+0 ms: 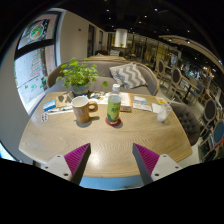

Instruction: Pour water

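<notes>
Bottle (114,106) stands upright beside mug (82,109), beyond the open, empty tool (110,160).

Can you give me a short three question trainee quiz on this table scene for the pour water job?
1. True or false: the hand-held gripper is shut on the green bottle.
2. What stands just left of that bottle: A the beige mug, B a kettle, C a bowl?
3. Fill in: behind the mug stands a potted ____.

Key: 1 false, the fingers are open and the bottle stands beyond them on the wooden table; 2 A; 3 plant.
</notes>
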{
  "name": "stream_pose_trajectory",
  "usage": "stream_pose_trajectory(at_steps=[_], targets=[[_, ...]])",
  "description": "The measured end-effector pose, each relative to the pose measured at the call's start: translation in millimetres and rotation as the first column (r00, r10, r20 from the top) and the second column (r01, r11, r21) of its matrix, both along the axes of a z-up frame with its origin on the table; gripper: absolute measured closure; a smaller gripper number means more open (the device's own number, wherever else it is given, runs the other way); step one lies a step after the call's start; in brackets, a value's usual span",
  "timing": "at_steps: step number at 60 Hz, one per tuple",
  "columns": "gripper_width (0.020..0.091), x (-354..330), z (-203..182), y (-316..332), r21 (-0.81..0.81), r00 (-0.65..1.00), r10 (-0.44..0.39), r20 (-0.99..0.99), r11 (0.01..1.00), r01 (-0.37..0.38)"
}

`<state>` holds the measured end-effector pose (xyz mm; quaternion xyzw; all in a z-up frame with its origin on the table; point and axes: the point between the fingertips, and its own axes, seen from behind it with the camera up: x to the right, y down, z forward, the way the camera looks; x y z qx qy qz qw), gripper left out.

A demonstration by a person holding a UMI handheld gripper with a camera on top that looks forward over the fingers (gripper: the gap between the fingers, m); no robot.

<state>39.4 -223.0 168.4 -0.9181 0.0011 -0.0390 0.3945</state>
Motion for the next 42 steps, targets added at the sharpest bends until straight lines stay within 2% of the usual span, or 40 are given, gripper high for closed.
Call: stream_pose_trajectory(at_steps=[17, 42], targets=[[0.0248, -31, 32, -22, 0.027, 0.999, 0.025, -0.028, 0.999, -0.024], [0.0251, -21, 32, -31, 0.024, 0.996, 0.075, 0.042, 0.997, -0.076]])
